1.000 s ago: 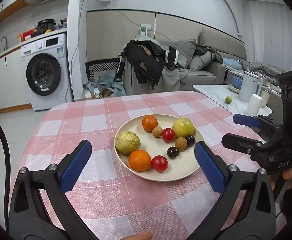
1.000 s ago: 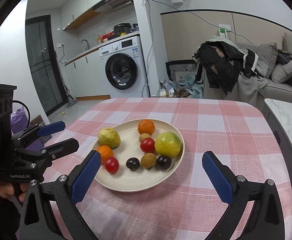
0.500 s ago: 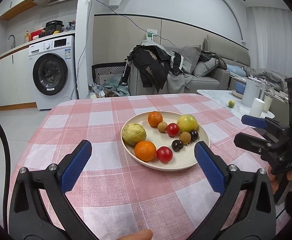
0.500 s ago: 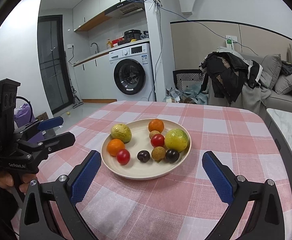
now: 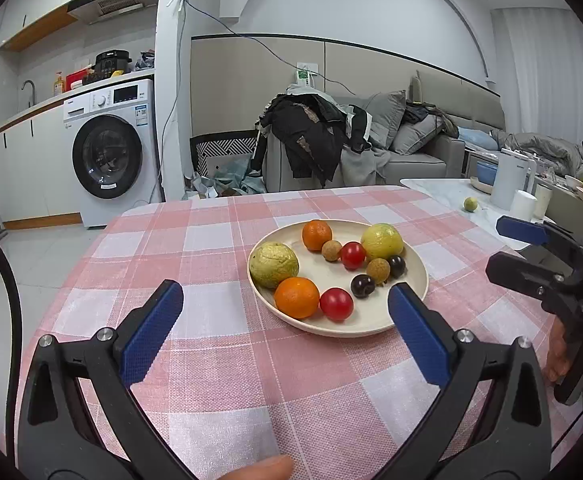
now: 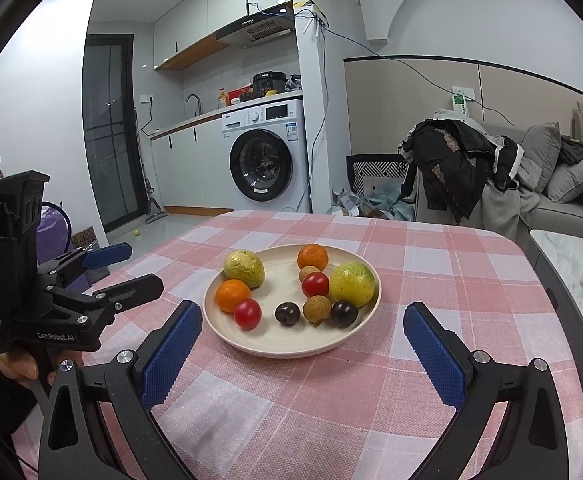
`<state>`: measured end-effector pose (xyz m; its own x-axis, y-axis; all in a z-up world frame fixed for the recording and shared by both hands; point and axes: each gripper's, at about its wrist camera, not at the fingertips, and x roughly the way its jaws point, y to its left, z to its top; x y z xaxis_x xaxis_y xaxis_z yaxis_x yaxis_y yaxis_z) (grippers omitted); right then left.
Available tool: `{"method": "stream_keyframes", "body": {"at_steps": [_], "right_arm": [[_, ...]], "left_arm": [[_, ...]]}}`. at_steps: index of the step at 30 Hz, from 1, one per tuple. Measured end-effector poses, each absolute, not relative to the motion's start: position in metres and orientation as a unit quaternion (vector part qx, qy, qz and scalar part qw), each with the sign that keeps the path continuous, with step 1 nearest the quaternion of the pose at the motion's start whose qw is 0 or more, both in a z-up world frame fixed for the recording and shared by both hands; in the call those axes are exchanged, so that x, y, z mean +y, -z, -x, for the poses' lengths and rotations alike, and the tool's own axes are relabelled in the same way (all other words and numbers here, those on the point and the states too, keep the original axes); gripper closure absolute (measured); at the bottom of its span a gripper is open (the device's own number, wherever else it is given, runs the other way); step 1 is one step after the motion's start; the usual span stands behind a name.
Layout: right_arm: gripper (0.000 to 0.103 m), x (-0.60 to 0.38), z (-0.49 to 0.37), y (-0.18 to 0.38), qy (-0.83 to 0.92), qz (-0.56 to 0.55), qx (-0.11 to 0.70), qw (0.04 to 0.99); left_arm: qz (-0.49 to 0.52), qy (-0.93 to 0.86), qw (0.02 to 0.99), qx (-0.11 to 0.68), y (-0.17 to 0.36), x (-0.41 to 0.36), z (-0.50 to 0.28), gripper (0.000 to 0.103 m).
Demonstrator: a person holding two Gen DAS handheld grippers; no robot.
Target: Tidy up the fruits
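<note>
A cream plate (image 5: pixel 411 308) (image 6: pixel 355 336) sits on the pink checked tablecloth (image 5: pixel 211 360). It holds two green guavas (image 5: pixel 274 265), two oranges (image 5: pixel 296 297), two red tomatoes (image 5: pixel 336 303), two dark plums (image 5: pixel 362 285) and two brown longans (image 5: pixel 378 271). My left gripper (image 5: pixel 285 320) is open and empty, just short of the plate's near rim. My right gripper (image 6: pixel 303 344) is open and empty, also near the plate's front rim. Each gripper shows in the other's view: the right one (image 5: pixel 531 256), the left one (image 6: pixel 119 268).
A marble side table (image 5: pixel 451 200) to the right carries a small green fruit (image 5: pixel 470 203), a white kettle and cups. A washing machine (image 5: pixel 107 152), a clothes-draped sofa (image 5: pixel 331 148) and floor clutter lie beyond the table's far edge.
Both grippers have drawn back and tilted up, so the plate sits lower and farther in view and more of the room shows. Both stay open; the fruits have not moved.
</note>
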<state>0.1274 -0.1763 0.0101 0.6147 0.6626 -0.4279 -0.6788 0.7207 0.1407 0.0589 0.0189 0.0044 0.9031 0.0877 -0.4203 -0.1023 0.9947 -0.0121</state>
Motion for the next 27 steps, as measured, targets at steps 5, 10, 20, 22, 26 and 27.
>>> {"method": "stream_keyframes", "body": {"at_steps": [5,10,20,22,26,27], "right_arm": [[0.000,-0.1763,-0.1254,-0.0109,-0.375,0.018,0.224,0.899],[0.000,-0.1777,-0.1281,-0.0102,-0.372,0.011,0.228,0.900],[0.000,-0.1758,-0.1248,-0.0103,-0.372,0.016,0.225,0.901],[0.000,-0.1757,-0.1250,-0.0103,-0.372,0.015,0.225,0.900],[0.000,-0.1757,-0.1249,-0.0103,-0.372,0.016,0.225,0.900],[0.000,-0.1751,-0.1246,-0.0102,-0.372,0.016,0.225,0.900]], "left_arm": [[0.014,-0.042,0.975,0.216,-0.0045,0.0176,-0.0606,0.001],[0.013,-0.038,0.976,0.216,-0.0036,0.0171,-0.0624,0.001],[0.013,-0.037,0.975,0.218,-0.0029,0.0172,-0.0635,0.001],[0.015,-0.038,0.975,0.219,-0.0022,0.0180,-0.0643,0.001],[0.019,-0.039,0.974,0.221,-0.0011,0.0193,-0.0649,0.001],[0.020,-0.039,0.974,0.221,-0.0009,0.0197,-0.0653,0.001]]}}
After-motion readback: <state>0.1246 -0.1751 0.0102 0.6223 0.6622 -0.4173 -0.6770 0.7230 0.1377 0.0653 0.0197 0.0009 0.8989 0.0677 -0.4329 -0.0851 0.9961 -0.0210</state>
